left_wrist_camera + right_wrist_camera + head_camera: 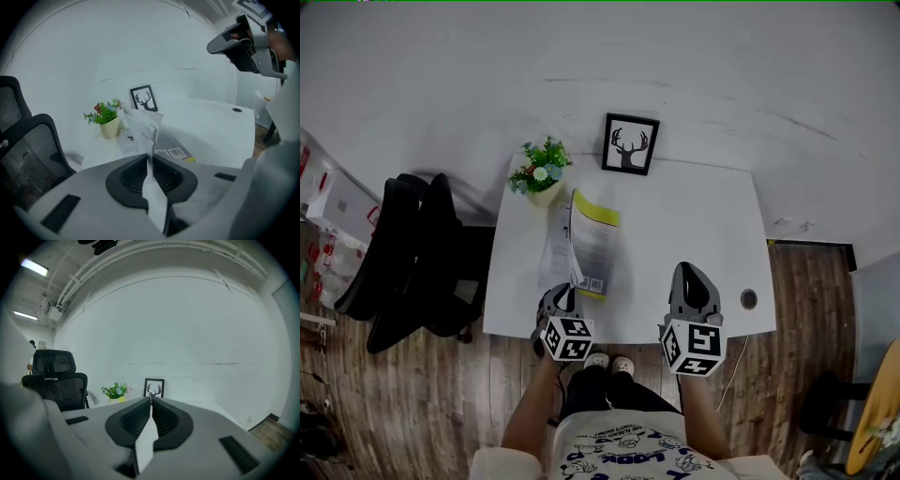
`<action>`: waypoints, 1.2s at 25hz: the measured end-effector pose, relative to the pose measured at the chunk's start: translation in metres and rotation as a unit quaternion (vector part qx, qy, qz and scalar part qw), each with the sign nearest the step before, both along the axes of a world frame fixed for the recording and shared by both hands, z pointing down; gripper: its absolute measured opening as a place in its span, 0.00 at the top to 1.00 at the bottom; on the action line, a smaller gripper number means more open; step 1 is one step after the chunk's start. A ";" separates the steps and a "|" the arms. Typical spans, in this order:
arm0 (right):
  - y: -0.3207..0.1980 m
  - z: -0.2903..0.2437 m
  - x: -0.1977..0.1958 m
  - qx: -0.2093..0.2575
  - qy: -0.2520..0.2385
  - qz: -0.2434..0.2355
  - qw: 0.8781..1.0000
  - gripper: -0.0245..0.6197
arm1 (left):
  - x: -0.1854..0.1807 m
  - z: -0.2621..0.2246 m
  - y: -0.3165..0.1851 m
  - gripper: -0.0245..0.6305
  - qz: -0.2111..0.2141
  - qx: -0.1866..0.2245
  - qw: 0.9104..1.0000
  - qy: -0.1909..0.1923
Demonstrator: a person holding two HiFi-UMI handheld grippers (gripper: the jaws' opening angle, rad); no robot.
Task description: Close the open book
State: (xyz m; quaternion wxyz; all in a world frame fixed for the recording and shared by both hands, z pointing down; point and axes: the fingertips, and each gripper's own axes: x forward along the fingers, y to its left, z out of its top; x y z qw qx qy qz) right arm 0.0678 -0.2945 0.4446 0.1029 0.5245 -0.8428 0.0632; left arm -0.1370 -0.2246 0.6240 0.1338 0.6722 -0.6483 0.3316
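The open book (594, 246) lies on the left half of the white desk (694, 220), its yellow-edged cover with a barcode (174, 151) flat on the right side. A few white pages (142, 125) stand up from the spine, tilted. My left gripper (566, 294) is at the book's near edge, shut on the lower corner of those lifted pages (565, 246); the paper runs up from between its jaws (150, 158). My right gripper (692, 281) hovers over the desk's near right part, shut and holding nothing (151, 401); it also shows in the left gripper view's top right (241, 42).
A potted plant (542, 172) and a framed deer picture (630, 143) stand at the desk's back edge, beyond the book. Black office chairs (412, 253) are at the desk's left. A cable hole (749, 299) sits near the front right corner.
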 end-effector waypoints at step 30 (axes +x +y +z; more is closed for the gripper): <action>-0.009 0.005 -0.013 -0.006 0.010 -0.003 1.000 0.91 | -0.045 0.038 0.009 0.67 -0.102 -0.048 0.989 0.095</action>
